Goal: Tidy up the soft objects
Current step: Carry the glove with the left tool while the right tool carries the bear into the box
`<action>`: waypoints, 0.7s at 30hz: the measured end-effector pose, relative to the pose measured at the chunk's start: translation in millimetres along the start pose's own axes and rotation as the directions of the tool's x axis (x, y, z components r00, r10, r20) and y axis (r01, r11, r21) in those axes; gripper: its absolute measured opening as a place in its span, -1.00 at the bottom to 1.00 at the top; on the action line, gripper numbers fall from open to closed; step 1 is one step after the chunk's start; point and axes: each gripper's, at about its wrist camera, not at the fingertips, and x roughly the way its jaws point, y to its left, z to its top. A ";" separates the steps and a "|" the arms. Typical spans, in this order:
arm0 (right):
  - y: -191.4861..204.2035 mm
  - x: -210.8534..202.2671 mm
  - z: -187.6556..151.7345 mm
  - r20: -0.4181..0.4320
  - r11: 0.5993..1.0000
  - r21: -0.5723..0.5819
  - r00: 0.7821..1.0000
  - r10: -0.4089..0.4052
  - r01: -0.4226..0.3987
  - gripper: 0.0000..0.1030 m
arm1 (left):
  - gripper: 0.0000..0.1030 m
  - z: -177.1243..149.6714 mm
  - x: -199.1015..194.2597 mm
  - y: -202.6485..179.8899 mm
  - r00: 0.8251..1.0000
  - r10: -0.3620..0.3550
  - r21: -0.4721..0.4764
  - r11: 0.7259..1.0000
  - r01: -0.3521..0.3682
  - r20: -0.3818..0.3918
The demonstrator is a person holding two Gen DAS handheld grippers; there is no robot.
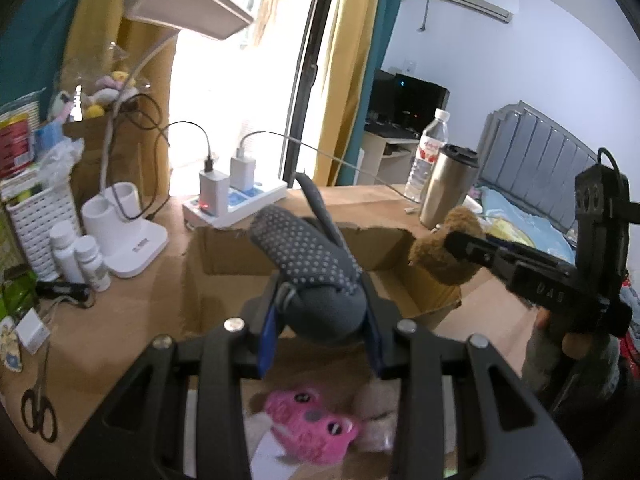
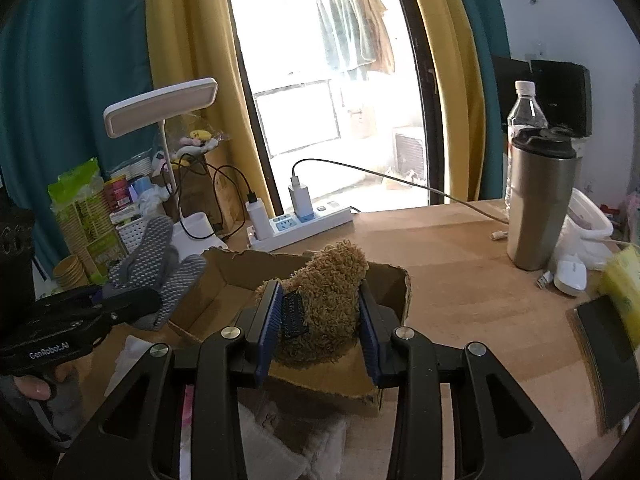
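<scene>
Left hand-held gripper clamps dotted grey glove | right hand-held gripper clamps brown plush toy | both above cardboard box

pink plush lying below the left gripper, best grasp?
Judging from the left wrist view: come straight down and pinch the pink plush across its rounded head. It lies flat with eyes up, pale soft items close on both sides, so a side approach looks blocked.

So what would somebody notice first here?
Probably the two soft things held up over the cardboard box: a grey dotted glove in the left gripper, and a fuzzy brown toy in the right gripper. Then the pink plush lying below.
</scene>
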 end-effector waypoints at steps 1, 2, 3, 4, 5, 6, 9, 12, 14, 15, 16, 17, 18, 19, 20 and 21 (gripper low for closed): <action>-1.0 4.1 -0.2 -0.007 1.000 -0.002 1.000 0.001 -0.001 -0.25 | -0.29 1.4 5.3 -1.3 1.000 -0.005 0.001 1.000 0.005 -0.005; -1.9 6.2 -0.5 -0.010 1.000 -0.003 1.000 0.001 -0.001 -0.24 | -0.29 2.5 10.8 -3.0 1.000 -0.011 0.002 1.000 0.011 -0.012; -3.7 8.8 -1.1 -0.014 1.000 -0.002 1.000 0.004 -0.004 -0.24 | -0.29 3.7 15.9 -4.2 1.000 -0.017 0.003 1.000 0.017 -0.019; -5.1 11.0 -1.6 -0.018 1.000 0.001 1.000 0.005 -0.005 -0.24 | -0.28 4.9 22.5 -6.1 0.999 -0.025 0.007 1.000 0.025 -0.027; -7.2 13.1 -2.1 -0.022 1.000 0.004 1.000 0.006 -0.006 -0.24 | -0.28 5.6 26.3 -8.4 0.999 -0.030 0.010 0.999 0.030 -0.032; -8.5 14.1 -2.6 -0.023 1.000 0.007 1.000 0.007 -0.007 -0.24 | -0.28 6.4 32.1 -10.6 0.998 -0.037 0.015 0.999 0.037 -0.041; -14.1 20.9 -4.1 -0.035 1.000 0.011 0.999 0.006 -0.006 -0.24 | -0.28 8.2 45.3 -16.4 0.997 -0.050 0.025 0.998 0.052 -0.063; -15.7 26.4 -5.4 -0.044 1.000 0.001 0.999 0.006 -0.006 -0.24 | -0.28 9.5 59.1 -20.4 0.995 -0.058 0.033 0.998 0.061 -0.086; -15.4 30.2 -5.4 -0.052 1.000 -0.007 0.999 0.008 -0.008 -0.24 | -0.28 9.5 67.9 -22.6 0.993 -0.064 0.035 0.997 0.068 -0.102; -15.4 32.2 -5.7 -0.056 1.000 -0.011 0.998 0.010 -0.010 -0.24 | -0.27 9.0 71.6 -23.5 0.992 -0.067 0.035 0.997 0.071 -0.109; -15.7 34.2 -5.9 -0.059 1.000 -0.014 0.998 0.010 -0.011 -0.24 | -0.26 8.4 76.1 -24.7 0.990 -0.071 0.034 0.997 0.075 -0.118; -15.9 35.3 -6.0 -0.062 1.000 -0.016 0.998 0.011 -0.012 -0.24 | -0.26 7.4 78.6 -25.1 0.990 -0.074 0.033 0.996 0.079 -0.124; -16.4 35.9 -6.4 -0.064 1.000 -0.016 0.998 0.012 -0.013 -0.24 | -0.26 6.7 81.3 -25.9 0.988 -0.077 0.032 0.996 0.082 -0.131; -16.9 36.7 -6.5 -0.065 1.000 -0.016 0.998 0.012 -0.013 -0.24 | -0.25 5.4 83.7 -26.4 0.987 -0.079 0.031 0.996 0.084 -0.137; -17.5 37.9 -6.7 -0.068 1.000 -0.014 0.998 0.013 -0.014 -0.24 | -0.24 3.8 85.8 -26.5 0.986 -0.083 0.029 0.996 0.088 -0.143; -18.1 38.9 -6.8 -0.070 1.000 -0.013 0.997 0.013 -0.014 -0.24 | -0.24 2.7 86.8 -26.4 0.985 -0.085 0.027 0.996 0.090 -0.147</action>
